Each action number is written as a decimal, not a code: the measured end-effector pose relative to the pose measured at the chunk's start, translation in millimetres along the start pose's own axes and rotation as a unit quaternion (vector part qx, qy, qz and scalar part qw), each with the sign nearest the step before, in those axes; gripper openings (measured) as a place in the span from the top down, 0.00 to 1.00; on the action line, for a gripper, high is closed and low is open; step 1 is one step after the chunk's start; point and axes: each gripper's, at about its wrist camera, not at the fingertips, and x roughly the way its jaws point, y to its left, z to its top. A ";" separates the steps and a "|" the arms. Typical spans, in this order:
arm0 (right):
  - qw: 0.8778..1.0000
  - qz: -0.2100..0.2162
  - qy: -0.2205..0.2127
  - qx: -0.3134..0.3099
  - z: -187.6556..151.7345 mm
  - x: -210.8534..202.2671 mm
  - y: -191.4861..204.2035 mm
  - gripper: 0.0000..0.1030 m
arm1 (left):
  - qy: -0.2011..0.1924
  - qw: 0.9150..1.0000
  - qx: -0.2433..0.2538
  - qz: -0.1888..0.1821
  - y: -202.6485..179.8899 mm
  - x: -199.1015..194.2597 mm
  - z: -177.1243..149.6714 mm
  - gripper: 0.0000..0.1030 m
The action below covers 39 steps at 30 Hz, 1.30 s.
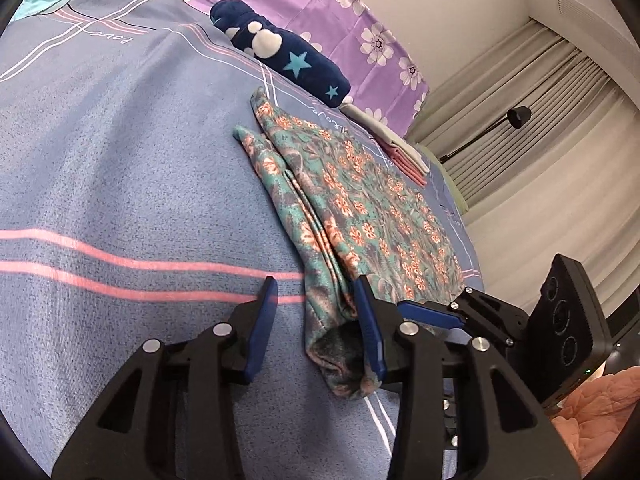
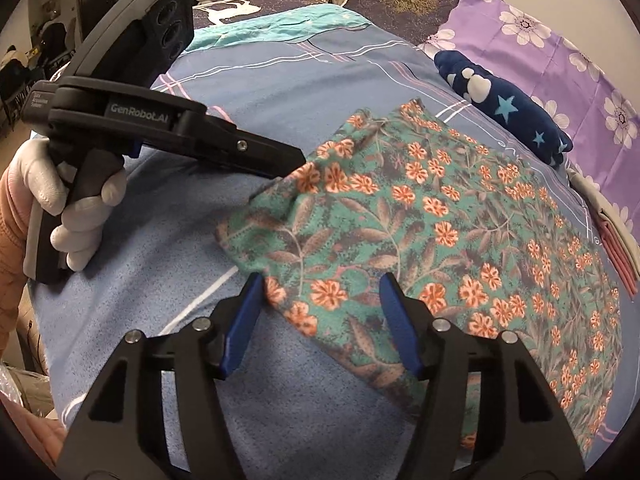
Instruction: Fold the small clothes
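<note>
Lying: floral garment (image 2: 460, 248) is spreading flat on blue bedspread (image 1: 120, 168), centre toward 3 o'clock.
Left gripper (image 1: 316, 320): fingers standing apart, straddling garment's near edge.
Right gripper (image 2: 320, 320): fingers standing apart over garment's corner.

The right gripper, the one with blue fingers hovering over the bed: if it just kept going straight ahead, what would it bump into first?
Most likely the floral garment: the right gripper is open with the cloth's near edge lying between its fingers. Depth is hard to judge, so it may already be touching.

Teal garment (image 2: 460, 240) w/ orange flowers, blue bedsheet (image 1: 120, 160) w/ pink stripes, purple floral pillow (image 1: 340, 12).
</note>
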 end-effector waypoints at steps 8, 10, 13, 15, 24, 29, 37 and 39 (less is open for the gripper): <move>1.000 -0.002 0.007 0.001 0.8 11.0 0.5 0.31 | 0.017 1.000 -0.005 -0.019 -4.0 24.1 29.6 0.50; 1.000 -0.005 0.002 0.000 -0.4 9.4 0.2 0.32 | 0.029 0.999 -0.005 -0.019 -4.3 37.1 41.0 0.49; 1.000 -0.016 -0.005 -0.008 -1.8 5.7 4.6 0.33 | 0.037 0.999 -0.012 -0.011 0.9 51.9 56.1 0.49; 1.000 -0.007 -0.008 -0.021 -3.2 0.9 10.9 0.35 | 0.035 0.999 -0.021 -0.014 5.2 55.9 63.2 0.49; 0.998 -0.029 -0.013 -0.049 6.7 11.3 24.6 0.34 | 0.029 1.000 0.010 0.004 3.4 76.5 76.9 0.51; 0.994 -0.084 -0.025 -0.066 20.5 23.4 38.7 0.36 | 0.038 0.999 -0.003 0.019 11.5 85.9 87.4 0.73; 0.988 -0.118 -0.037 -0.094 28.4 31.7 47.5 0.48 | 0.047 0.998 -0.033 -0.008 23.4 100.5 103.3 0.84; 0.987 -0.124 -0.040 -0.089 26.8 31.5 45.5 0.48 | 0.051 0.998 -0.035 -0.013 24.1 102.1 103.8 0.84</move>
